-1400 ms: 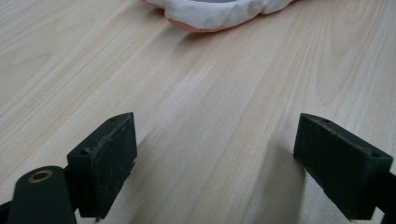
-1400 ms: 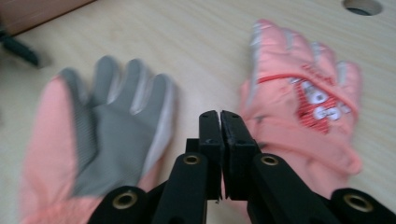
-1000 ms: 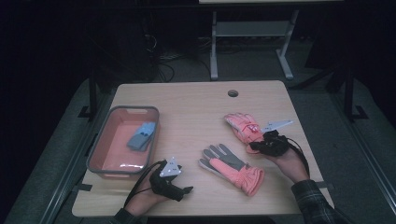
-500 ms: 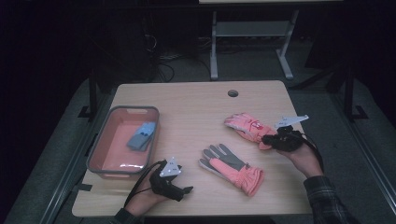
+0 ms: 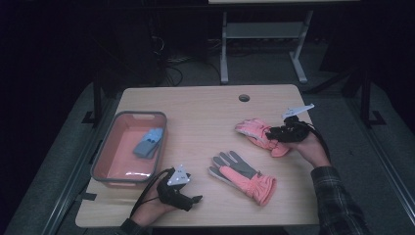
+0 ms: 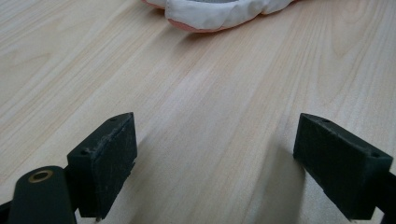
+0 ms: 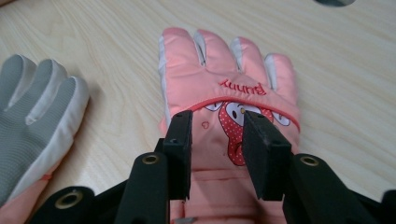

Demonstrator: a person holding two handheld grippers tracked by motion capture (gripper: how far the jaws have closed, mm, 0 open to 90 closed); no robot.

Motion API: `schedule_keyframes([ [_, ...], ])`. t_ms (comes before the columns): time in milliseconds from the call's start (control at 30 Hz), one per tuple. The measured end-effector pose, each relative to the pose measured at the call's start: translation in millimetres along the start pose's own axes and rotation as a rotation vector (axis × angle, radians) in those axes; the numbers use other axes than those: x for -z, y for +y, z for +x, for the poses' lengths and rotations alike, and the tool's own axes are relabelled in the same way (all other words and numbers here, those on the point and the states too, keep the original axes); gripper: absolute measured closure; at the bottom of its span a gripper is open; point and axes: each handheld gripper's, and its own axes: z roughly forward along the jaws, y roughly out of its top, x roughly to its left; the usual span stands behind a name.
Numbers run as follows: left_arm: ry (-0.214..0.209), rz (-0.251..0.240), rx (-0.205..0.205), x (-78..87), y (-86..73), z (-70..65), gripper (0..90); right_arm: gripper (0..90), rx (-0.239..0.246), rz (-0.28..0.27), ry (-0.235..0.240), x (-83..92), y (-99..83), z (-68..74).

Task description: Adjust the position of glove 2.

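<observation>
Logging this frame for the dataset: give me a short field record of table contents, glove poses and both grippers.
table: wooden table
bin: pink bin at left, blue-grey item inside
glove 1: pink printed glove, back side up, flat
glove 2: pink and grey glove, grey palm up, mid-table
right gripper: over glove 1's cuff end, jaws just opening, pads not pressing
left gripper: open over bare wood, holds nothing

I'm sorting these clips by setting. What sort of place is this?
Probably a lab or workshop set up for recording, not a home: a bare wooden table with a cable hole, loose cables on the carpet and a metal equipment stand in a dark room.
</observation>
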Motion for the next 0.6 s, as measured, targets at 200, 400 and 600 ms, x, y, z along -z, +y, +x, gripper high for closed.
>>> schedule_keyframes([
  [200,0.000,-0.003,0.004,-0.5,0.2,-0.1,12.6,61.9,0.019,0.037,0.001,-13.4,-3.0,-2.2],
  [400,0.001,-0.004,0.005,-0.8,0.4,-0.2,12.6,63.0,0.031,0.078,-0.020,-24.1,-4.3,-2.0],
  [600,0.002,-0.002,0.001,-1.4,1.0,0.0,12.6,78.3,0.041,0.073,-0.018,-26.2,-6.7,-4.9],
])
